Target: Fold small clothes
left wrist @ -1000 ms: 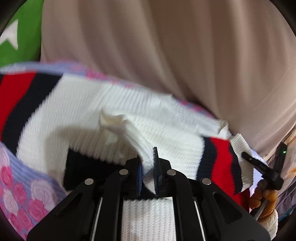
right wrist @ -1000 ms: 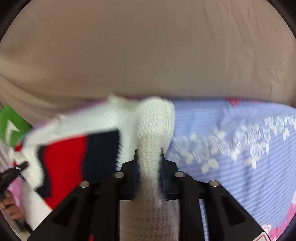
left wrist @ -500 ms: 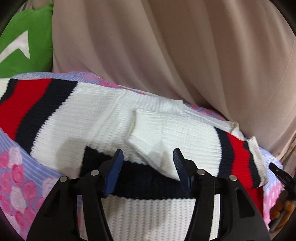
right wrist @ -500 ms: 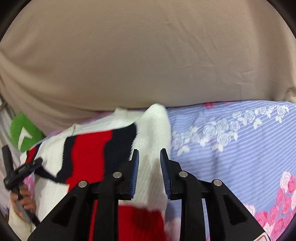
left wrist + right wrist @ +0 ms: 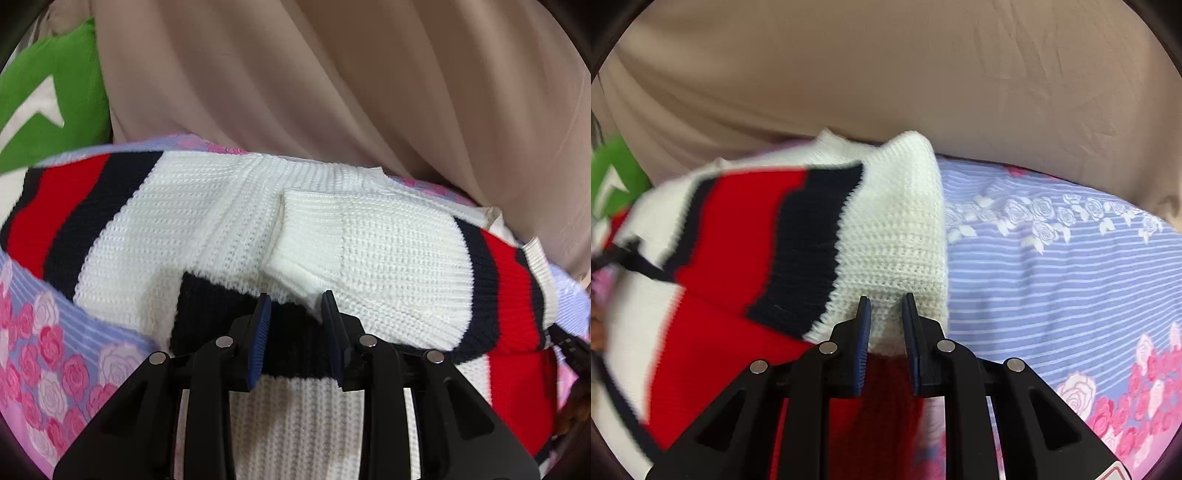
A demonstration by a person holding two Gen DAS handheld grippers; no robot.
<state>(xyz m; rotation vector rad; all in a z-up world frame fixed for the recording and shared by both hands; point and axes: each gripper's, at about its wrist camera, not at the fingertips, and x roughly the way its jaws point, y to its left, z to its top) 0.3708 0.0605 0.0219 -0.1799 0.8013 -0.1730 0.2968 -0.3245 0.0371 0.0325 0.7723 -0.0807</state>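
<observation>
Where both pinched knit a second ago, left hand-held gripper (image 5: 295,301) narrowing but spread over sweater (image 5: 388,251), right hand-held gripper (image 5: 885,303) likewise released.

Striped sweater (image 5: 229,229) on floral bedsheet (image 5: 1052,280)

Soft, even indoor light fills both my views, bright enough to show the knit ribs of the white wool sweater with red and navy stripes (image 5: 388,258) crisply in the left view. My left tongs (image 5: 295,306) cast a faint grey shadow on the knit just ahead. In the right view, the sweater's left half is smeared by motion blur, while the lilac striped bedsheet with printed roses (image 5: 1052,266) stays sharper. Fisheye bending curves everything, and the corners go black. No glare.
</observation>
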